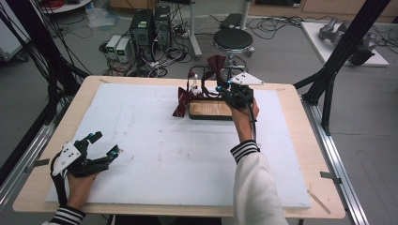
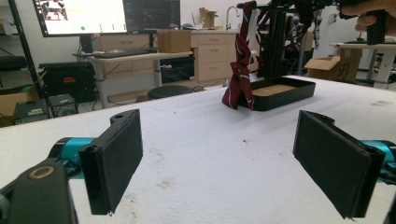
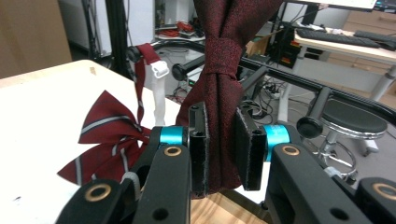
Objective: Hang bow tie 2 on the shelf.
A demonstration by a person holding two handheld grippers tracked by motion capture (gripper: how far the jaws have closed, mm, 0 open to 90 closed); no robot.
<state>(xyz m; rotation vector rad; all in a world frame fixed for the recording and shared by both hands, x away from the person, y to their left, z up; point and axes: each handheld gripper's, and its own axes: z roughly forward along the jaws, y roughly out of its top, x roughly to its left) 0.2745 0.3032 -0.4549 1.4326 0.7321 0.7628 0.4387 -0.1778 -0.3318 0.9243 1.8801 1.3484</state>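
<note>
A plain dark red bow tie hangs upright, and my right gripper is shut on its lower wing, pads pressing the cloth from both sides. From above, that gripper is over the far end of a black tray with a wooden floor, the dark red bow tie just beyond it. A striped red bow tie dangles by its strap from a black rack at the tray's left end. My left gripper rests open near the front left of the white board, nothing between its pads.
The white foam board covers most of the wooden table. In the left gripper view the striped bow tie hangs beside the black tray. A black stool, computers and cables lie on the floor beyond the table's far edge.
</note>
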